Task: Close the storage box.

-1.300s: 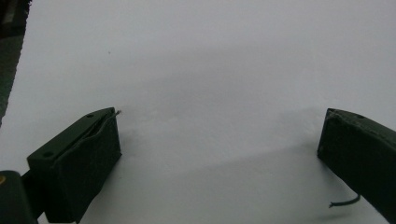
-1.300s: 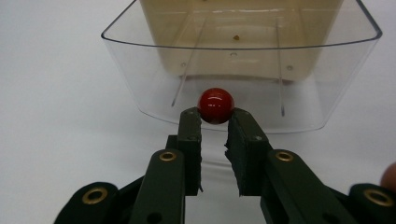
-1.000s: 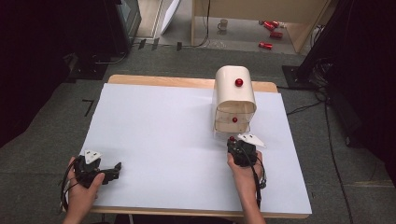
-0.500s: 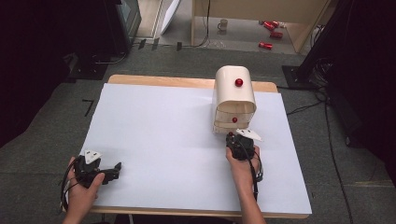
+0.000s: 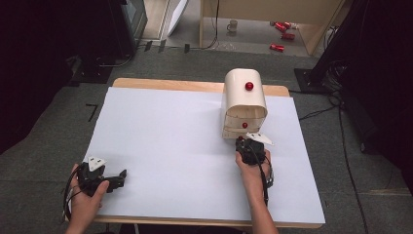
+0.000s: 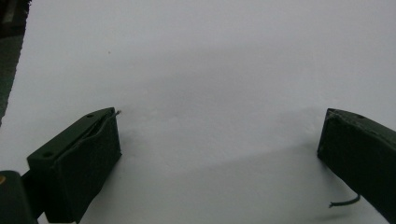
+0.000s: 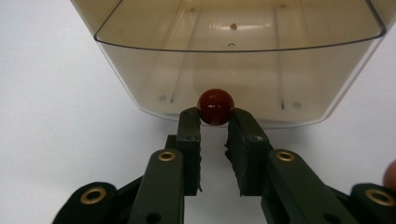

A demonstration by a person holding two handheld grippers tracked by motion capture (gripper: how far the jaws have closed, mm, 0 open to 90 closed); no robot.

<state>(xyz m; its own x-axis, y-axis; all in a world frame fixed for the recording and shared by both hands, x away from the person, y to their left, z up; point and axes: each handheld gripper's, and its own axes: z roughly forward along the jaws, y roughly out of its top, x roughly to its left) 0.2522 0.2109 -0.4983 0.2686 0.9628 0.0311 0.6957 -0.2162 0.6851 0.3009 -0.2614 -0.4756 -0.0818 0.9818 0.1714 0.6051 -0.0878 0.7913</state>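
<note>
A cream drawer cabinet (image 5: 245, 105) with red knobs stands at the back right of the white table (image 5: 170, 141). In the right gripper view a clear plastic drawer (image 7: 140, 70) faces me, its open top showing. Its red knob (image 7: 215, 106) sits between the tips of my right gripper (image 7: 215, 116). The pads touch its two sides, and the jaws have just been opening a little. From above, the right gripper (image 5: 242, 141) is at the cabinet's foot. My left gripper (image 5: 122, 175) rests at the table's front left corner. Its jaws (image 6: 219, 135) stand wide apart over bare table.
One red knob (image 5: 249, 86) sits on the cabinet's rounded top and another (image 5: 244, 125) on a drawer above the one I hold. The table's right edge lies close to the right hand. On the floor behind are a mug (image 5: 233, 25), red cans (image 5: 282, 27) and cables.
The right hand has edged slightly toward the cabinet. The left hand and its gripper have stayed where they were.
</note>
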